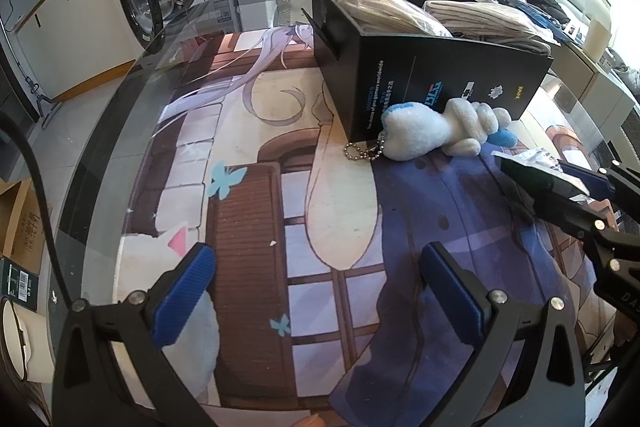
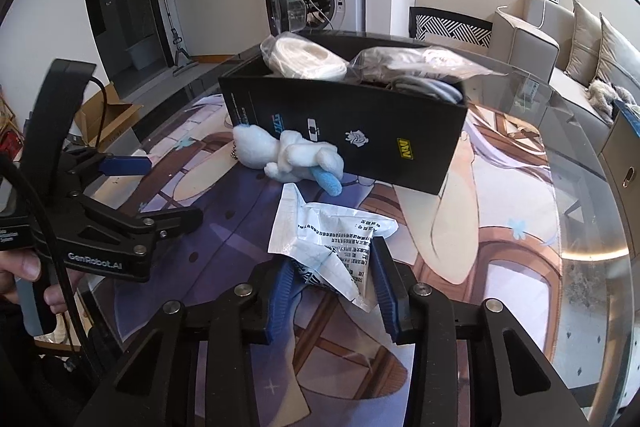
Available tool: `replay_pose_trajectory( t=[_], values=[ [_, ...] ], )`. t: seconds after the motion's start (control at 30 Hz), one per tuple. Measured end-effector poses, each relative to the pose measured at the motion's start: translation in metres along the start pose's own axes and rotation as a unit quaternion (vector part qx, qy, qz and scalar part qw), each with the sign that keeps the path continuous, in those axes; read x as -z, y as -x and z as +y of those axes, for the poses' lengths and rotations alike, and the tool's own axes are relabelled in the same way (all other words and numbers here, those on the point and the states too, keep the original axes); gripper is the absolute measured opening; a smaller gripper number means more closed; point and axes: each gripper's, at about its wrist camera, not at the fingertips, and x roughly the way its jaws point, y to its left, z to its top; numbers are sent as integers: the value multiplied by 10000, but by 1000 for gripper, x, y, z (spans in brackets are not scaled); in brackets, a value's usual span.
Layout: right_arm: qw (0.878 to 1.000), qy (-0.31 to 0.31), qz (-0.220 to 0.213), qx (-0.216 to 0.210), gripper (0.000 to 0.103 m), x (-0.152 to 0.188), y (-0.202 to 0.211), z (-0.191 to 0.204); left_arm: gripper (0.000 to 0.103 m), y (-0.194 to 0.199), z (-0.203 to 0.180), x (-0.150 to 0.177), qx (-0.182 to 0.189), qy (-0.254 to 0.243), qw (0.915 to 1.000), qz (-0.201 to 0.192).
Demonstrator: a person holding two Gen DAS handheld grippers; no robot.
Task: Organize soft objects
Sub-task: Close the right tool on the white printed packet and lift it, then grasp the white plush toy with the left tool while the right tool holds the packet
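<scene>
Right gripper (image 2: 332, 283), nearest: blue pads closed in on a crinkled white packet (image 2: 328, 239), pinching its near end; the rest of the packet lies on the printed mat (image 2: 500, 267). Whether it has lifted clear of the mat, hard to say through the fisheye.

Left gripper (image 1: 316, 291): jaws spread wide, nothing between them, hovering over the mat.

Beyond the packet: white-and-blue plush toy (image 2: 292, 155) with a ball chain, lying on the mat against the front wall of the black box (image 2: 360, 135).

In the box: bagged soft goods (image 2: 304, 59) already piled above the rim.

Judgement: well along. Packet and plush remain to be boxed.
</scene>
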Motion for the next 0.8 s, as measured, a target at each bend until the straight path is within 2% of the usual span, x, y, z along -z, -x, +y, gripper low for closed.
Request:
replay_pose_trajectory(
  t=[0.2,0.5,0.8],
  values=[
    [9999,-88,-119,55,38,0,12,-8,103,1,-9,-7,200,17,9998,-43],
    [9992,-229,-258,197,38,-1,25,-21,103,2,-28,-33,403,-37,9989,-226],
    [9977,-424,-327,406,38,-1,29,-38,103,-5,-39,-51,712,81,9972,-211]
  ],
)
